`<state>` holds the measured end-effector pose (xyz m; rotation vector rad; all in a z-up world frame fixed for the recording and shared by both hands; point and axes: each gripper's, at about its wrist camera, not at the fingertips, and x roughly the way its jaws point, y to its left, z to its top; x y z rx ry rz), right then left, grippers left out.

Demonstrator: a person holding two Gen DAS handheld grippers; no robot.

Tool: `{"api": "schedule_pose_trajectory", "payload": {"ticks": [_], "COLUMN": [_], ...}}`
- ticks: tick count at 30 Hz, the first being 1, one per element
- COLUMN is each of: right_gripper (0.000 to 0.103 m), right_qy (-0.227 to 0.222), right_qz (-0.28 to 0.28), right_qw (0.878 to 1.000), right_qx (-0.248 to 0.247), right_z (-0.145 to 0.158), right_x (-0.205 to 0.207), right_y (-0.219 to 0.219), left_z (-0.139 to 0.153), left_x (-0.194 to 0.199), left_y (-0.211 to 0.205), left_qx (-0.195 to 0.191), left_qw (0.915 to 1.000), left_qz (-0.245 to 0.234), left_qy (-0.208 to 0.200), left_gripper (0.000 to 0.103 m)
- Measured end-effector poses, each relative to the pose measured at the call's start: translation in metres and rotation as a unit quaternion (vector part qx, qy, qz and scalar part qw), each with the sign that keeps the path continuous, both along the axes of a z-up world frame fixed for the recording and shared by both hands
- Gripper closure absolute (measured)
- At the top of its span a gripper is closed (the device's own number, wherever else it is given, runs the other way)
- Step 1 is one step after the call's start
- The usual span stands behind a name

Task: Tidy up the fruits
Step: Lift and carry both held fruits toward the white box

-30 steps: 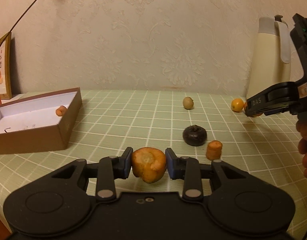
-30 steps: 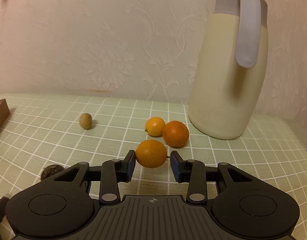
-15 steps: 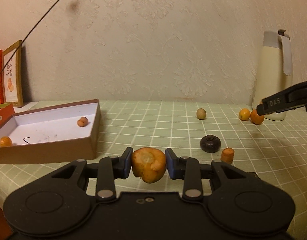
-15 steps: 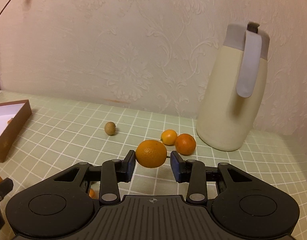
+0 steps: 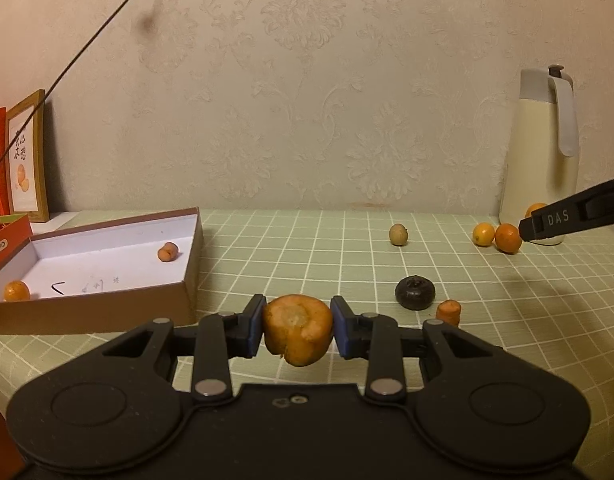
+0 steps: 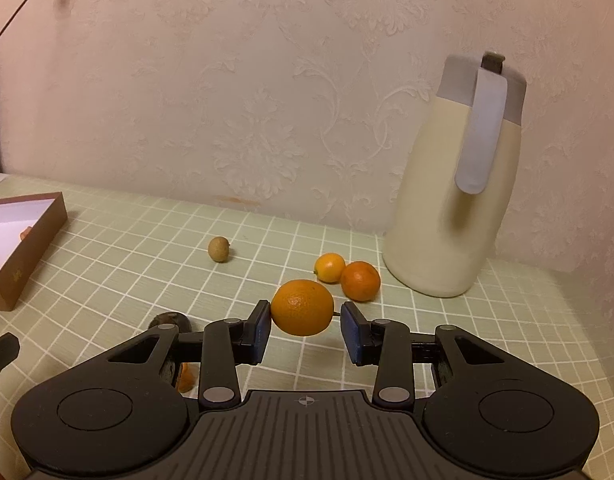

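the left gripper (image 5: 297, 330) pinches a carrot chunk (image 5: 297, 328) between both pads, held above the checked cloth (image 5: 307, 248) just right of the box (image 5: 187, 280). the right gripper (image 6: 305, 330) carries an orange (image 6: 302, 307): its left pad touches the fruit, and a stem-like bit bridges the small gap to the right pad, so the hold looks loose. in the left view that gripper shows as a black finger (image 5: 575, 218) at the right edge.

the box lies open with a white floor; a small orange piece (image 5: 168, 251) sits near its far right wall and another (image 5: 16, 291) in the near left corner.

on the cloth, a dark fruit (image 5: 415, 292) lies just beside a carrot stub (image 5: 448, 312). farther back sits a brown longan (image 6: 219, 249). two small oranges (image 6: 349, 274) touch each other near the cream jug (image 6: 447, 216), which stands against the wall. a framed picture (image 5: 27, 160) leans at the far left.
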<state>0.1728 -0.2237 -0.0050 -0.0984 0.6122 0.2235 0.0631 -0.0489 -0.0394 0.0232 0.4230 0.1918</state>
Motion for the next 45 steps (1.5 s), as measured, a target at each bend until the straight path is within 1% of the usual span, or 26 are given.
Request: {"api": "schedule_pose_trajectory", "payload": {"ticks": [10, 14, 20, 31, 45], "right_gripper": [0.065, 0.065, 0.065, 0.065, 0.065], "right_qy": [0.005, 0.001, -0.008, -0.031, -0.05], "right_qz": [0.002, 0.005, 0.021, 0.072, 0.146], "right_qw": [1.0, 1.0, 1.0, 0.997, 0.987], "right_qx": [0.003, 0.001, 0.003, 0.026, 0.042], "right_z": [-0.005, 0.0, 0.011, 0.039, 0.053], "right_x": [0.007, 0.002, -0.01, -0.041, -0.058], "right_y": [-0.001, 0.001, 0.013, 0.062, 0.129], "left_z": [-0.003, 0.003, 0.013, 0.028, 0.043], "left_x": [0.004, 0.0, -0.009, -0.03, -0.048], "left_y": [0.0, 0.006, 0.027, 0.064, 0.117], "left_qx": [-0.004, -0.002, 0.007, 0.012, 0.019], "left_qw": [1.0, 1.0, 0.9997, 0.9981, 0.9927], "left_qz": [-0.003, 0.003, 0.021, 0.057, 0.113], "left_qy": [0.004, -0.002, -0.011, -0.023, -0.038], "left_gripper": [0.077, 0.077, 0.077, 0.077, 0.077]}}
